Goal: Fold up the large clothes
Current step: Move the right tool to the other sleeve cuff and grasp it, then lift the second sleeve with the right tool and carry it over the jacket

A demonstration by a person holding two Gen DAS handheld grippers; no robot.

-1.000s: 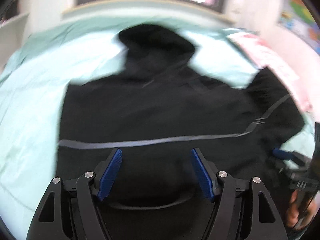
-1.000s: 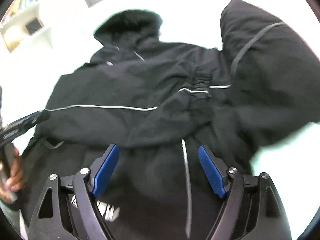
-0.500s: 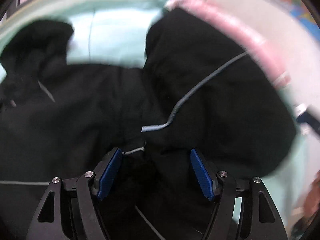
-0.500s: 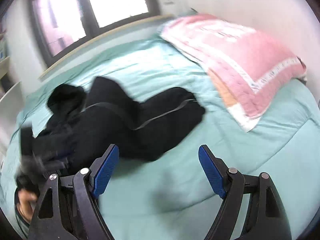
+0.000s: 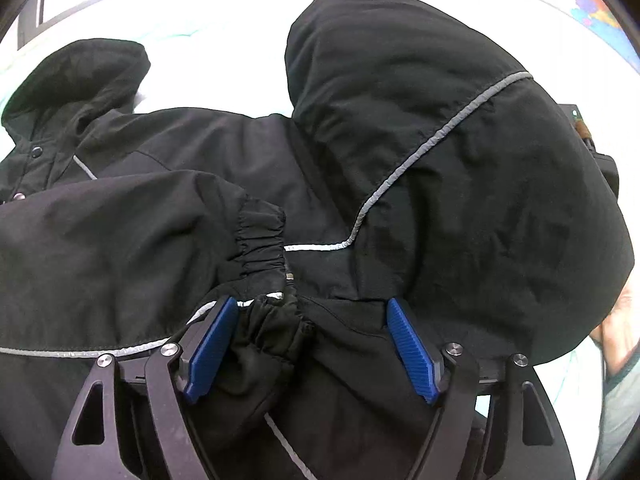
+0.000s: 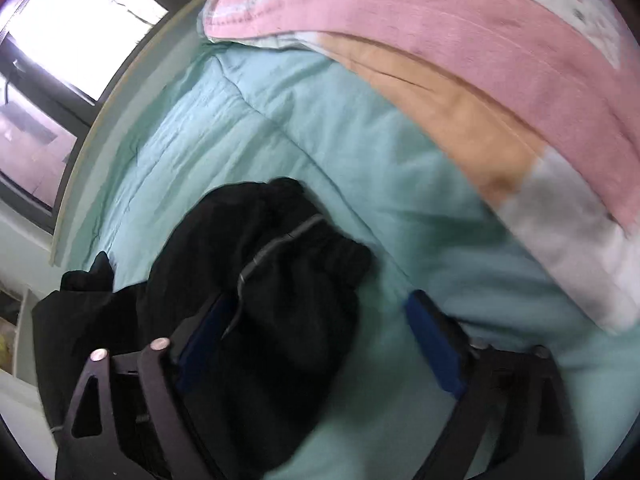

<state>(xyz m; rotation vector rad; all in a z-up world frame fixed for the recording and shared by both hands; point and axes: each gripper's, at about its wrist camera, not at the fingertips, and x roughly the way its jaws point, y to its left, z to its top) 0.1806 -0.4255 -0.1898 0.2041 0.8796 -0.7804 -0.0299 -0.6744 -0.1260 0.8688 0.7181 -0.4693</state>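
Black padded jacket (image 5: 224, 184), matte nylon with grey reflective piping, elastic-gathered cuffs and a hood, lies bunched on the pale green quilted bedspread (image 6: 280, 128), near the pink pillow (image 6: 440, 20). Since a second ago both sleeves are folded across the jacket's chest, so the sleeve step looks done. Left gripper (image 5: 312, 340) hovers over the cuffs, right gripper (image 6: 320, 344) at the jacket's outer sleeve edge; both jaws have just been opening, pressing on nothing.
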